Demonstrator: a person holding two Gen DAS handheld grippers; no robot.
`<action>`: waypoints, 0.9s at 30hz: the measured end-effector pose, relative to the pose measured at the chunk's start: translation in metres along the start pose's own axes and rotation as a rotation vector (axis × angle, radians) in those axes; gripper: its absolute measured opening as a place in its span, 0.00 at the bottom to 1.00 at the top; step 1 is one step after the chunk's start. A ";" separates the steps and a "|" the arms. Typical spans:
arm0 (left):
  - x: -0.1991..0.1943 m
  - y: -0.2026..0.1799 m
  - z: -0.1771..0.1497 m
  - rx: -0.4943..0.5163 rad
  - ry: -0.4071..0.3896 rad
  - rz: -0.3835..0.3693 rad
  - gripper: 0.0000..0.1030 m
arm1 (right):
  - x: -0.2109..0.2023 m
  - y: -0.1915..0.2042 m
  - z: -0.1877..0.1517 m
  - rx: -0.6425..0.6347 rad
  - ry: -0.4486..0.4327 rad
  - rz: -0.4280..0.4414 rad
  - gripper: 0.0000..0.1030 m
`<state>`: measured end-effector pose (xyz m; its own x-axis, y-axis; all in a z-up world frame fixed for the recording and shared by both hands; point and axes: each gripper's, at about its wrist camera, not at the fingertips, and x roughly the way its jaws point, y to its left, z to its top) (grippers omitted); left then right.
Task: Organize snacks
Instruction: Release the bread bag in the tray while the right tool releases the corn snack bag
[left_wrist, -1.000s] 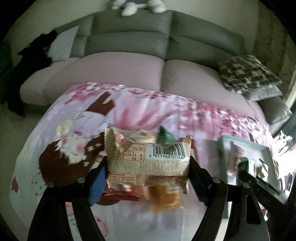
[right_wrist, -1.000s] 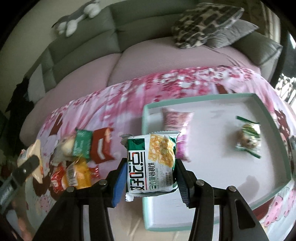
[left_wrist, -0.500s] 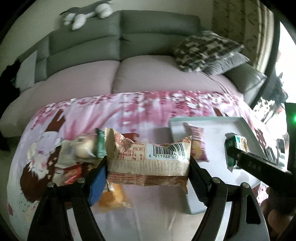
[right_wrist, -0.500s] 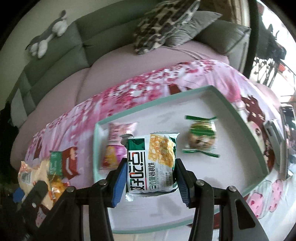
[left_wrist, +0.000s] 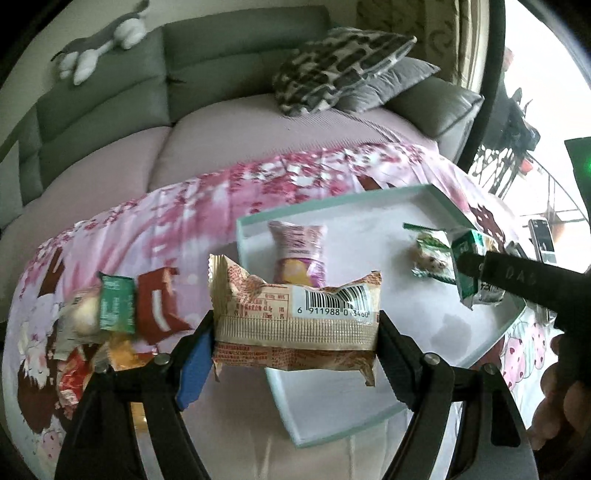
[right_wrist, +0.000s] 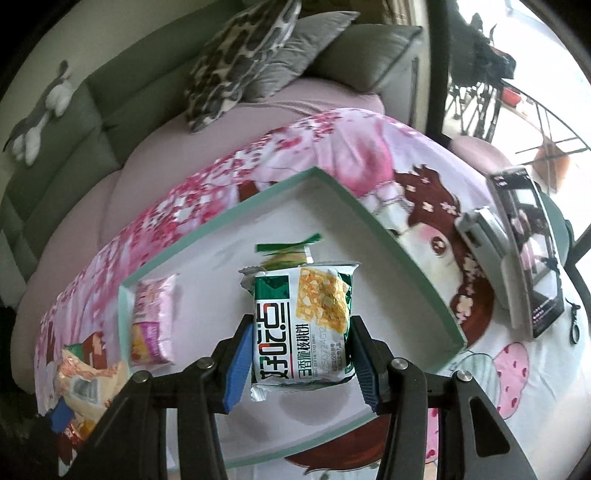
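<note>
Both held packets now hang over tray (right_wrist: 417, 266) holding two snacks

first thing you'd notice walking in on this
Each gripper clamps a snack: the left gripper a beige barcode packet, the right gripper a green-and-white packet over the teal-rimmed tray. Behind, a loud pink cartoon cloth covers the table, loose snacks piled left of the tray.

So the whole setup sits on a table under a pink cherry-blossom cartoon cloth (right_wrist: 325, 136). A shallow mint-rimmed white tray (right_wrist: 406, 254) lies on it, a heap of loose snack packets (left_wrist: 122, 314) sits off the tray's left end, and a phone (right_wrist: 528, 254) with a grey case (right_wrist: 487, 258) off its right.
</note>
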<state>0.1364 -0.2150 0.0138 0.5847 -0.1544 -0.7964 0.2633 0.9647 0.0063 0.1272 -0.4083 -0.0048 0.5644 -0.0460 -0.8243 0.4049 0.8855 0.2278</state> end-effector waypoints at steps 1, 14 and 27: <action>0.002 -0.002 0.000 0.003 0.004 -0.003 0.79 | 0.000 -0.003 0.000 0.006 0.001 -0.002 0.51; 0.021 -0.015 -0.004 0.033 0.032 -0.017 0.79 | 0.013 -0.023 0.000 0.048 0.038 -0.040 0.51; 0.034 -0.015 -0.008 0.037 0.086 -0.019 0.79 | 0.028 -0.020 -0.004 0.035 0.087 -0.057 0.51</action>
<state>0.1457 -0.2334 -0.0184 0.5117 -0.1521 -0.8456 0.3027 0.9530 0.0118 0.1316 -0.4256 -0.0344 0.4757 -0.0542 -0.8779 0.4603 0.8658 0.1961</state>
